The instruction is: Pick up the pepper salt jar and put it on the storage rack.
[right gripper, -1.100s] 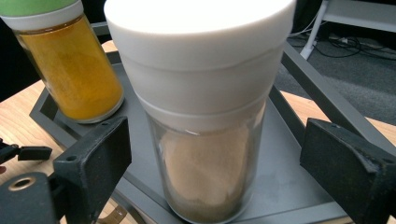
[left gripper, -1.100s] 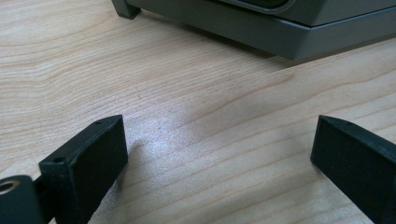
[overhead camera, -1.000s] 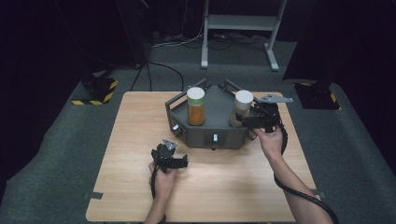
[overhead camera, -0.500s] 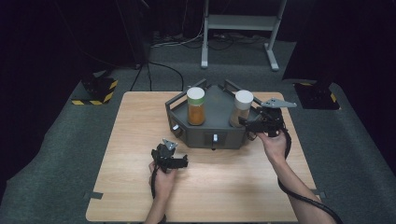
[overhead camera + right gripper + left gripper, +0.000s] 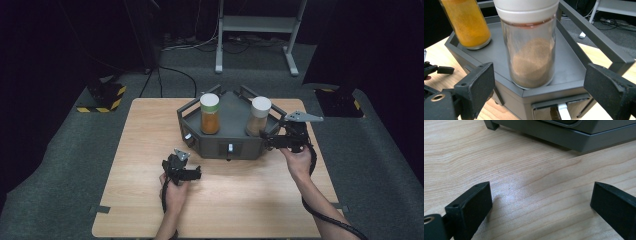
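Now, right gripper (image 5: 270, 141): jaws spread wide with nothing between them, level with the right near corner of the grey tray (image 5: 231, 120), mouth turned left toward the jars.
Brown jar (image 5: 530, 47): upright at the tray's right near corner, white lid up, brown powder low inside; in the right gripper view it stands dead ahead between the two open jaws, not yet touched.
Long axis: vertical, so a level approach from the right takes the glass wall across its width.
Orange jar (image 5: 210, 114): upright on the tray's left part, apart from the brown one.
Left gripper (image 5: 192, 173): released, jaws apart over bare table (image 5: 529, 185), near the tray's front edge.
Nearer hand: the right by far.
Likely next: slide forward until the glass sits between the pads, then close.
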Tool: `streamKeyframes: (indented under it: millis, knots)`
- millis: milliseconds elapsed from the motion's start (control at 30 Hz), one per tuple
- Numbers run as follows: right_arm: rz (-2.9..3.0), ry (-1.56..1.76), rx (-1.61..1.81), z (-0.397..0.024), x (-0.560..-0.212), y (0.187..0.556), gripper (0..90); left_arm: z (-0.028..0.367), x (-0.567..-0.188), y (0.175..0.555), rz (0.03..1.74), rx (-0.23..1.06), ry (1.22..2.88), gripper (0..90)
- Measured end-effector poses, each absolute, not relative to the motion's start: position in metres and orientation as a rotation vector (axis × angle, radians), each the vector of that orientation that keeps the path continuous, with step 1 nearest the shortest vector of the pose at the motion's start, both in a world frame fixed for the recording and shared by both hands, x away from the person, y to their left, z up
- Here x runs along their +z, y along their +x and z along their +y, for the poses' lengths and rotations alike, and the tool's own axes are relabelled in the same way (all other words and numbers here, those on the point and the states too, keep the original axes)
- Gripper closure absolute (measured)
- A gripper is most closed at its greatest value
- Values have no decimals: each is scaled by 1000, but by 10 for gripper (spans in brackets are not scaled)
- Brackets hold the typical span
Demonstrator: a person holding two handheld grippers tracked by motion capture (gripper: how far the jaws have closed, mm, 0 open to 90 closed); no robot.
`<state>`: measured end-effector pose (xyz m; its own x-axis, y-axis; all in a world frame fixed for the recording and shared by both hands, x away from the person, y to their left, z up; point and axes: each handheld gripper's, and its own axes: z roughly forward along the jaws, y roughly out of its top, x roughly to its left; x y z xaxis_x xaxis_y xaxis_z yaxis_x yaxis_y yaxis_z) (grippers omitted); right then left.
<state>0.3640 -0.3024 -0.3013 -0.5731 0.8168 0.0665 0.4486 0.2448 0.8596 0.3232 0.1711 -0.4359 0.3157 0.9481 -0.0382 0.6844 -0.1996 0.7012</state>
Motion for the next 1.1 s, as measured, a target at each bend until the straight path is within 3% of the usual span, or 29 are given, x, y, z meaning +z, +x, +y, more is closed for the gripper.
streamKeyframes:
  millis: [1100]
  knots:
    - [2119, 1252, 1209, -326, -325, 346, 104, 171, -436, 323, 1439, 546, 1964, 37]
